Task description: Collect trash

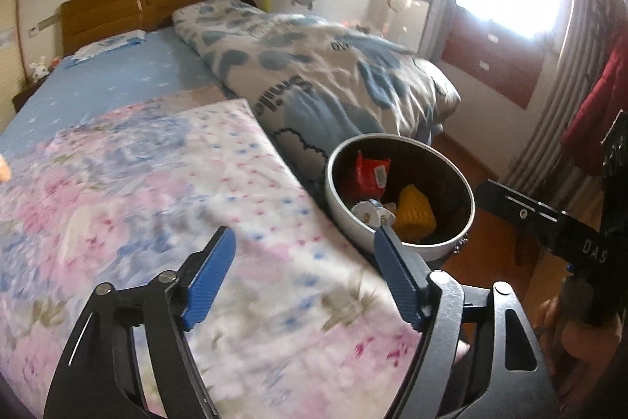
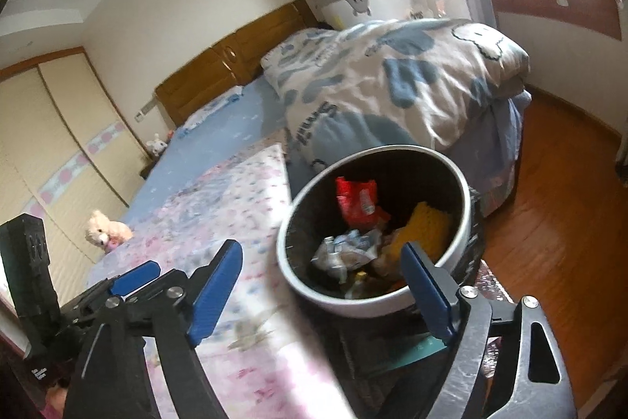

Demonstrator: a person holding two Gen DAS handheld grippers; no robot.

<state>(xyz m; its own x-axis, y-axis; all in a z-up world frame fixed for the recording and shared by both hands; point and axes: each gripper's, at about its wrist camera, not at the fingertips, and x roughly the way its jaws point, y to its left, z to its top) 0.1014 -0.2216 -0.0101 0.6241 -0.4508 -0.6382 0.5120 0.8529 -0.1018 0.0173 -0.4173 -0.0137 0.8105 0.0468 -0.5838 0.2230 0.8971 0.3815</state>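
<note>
A round trash bin with a white rim (image 1: 337, 201) (image 2: 284, 262) stands beside the bed's foot. Inside lie a red wrapper (image 1: 369, 173) (image 2: 355, 201), a yellow sponge-like piece (image 1: 414, 211) (image 2: 426, 228) and crumpled white paper (image 1: 367, 211) (image 2: 343, 250). My left gripper (image 1: 304, 246) is open and empty over the floral blanket, left of the bin. My right gripper (image 2: 320, 258) is open and empty just in front of the bin. The right gripper's body (image 1: 549, 222) shows at the right in the left wrist view; the left gripper (image 2: 133, 275) shows at lower left in the right wrist view.
The bed carries a pink floral blanket (image 1: 137, 203) (image 2: 219, 218), a blue sheet (image 1: 106, 81) and a blue-and-white duvet (image 1: 322, 65) (image 2: 392, 81). A teddy bear (image 2: 106, 230) sits on the bed's left edge. Wooden floor (image 2: 549, 222) lies right of the bin.
</note>
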